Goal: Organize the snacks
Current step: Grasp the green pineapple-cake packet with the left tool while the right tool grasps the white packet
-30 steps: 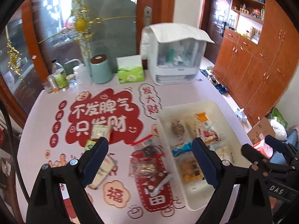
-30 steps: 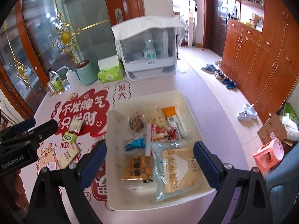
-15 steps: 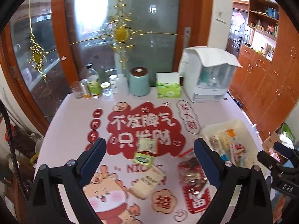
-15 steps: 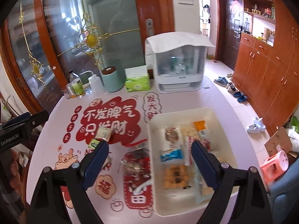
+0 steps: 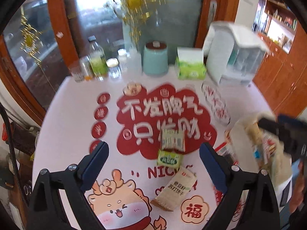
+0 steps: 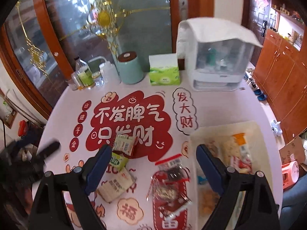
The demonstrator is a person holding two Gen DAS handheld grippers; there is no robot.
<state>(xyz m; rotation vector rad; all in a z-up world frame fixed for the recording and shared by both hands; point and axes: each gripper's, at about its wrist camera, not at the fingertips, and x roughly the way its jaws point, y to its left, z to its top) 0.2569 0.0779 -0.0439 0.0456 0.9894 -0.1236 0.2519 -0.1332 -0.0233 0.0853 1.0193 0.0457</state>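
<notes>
Three small snack packs lie on the printed tablecloth: a striped pack [image 5: 172, 140], a green pack [image 5: 168, 160] and a beige cracker pack [image 5: 175, 189]. A clear bag of mixed snacks [image 6: 169, 184] lies beside a white tray [image 6: 220, 129] that holds several snacks. My left gripper [image 5: 153, 164] is open and empty above the small packs. My right gripper [image 6: 153, 166] is open and empty above the clear bag, with the tray to its right. The right gripper shows blurred in the left wrist view [image 5: 284, 132].
At the table's far edge stand bottles and jars [image 5: 97, 63], a teal canister [image 5: 155, 58], a green tissue box [image 5: 190, 65] and a white covered dish rack [image 6: 216, 57]. Glass doors are behind. Wooden cabinets [image 6: 282, 72] line the right wall.
Both grippers have swung left, away from the tray. The left view now centres on the small packs. The right view now centres on the clear bag. Both stay open and empty.
</notes>
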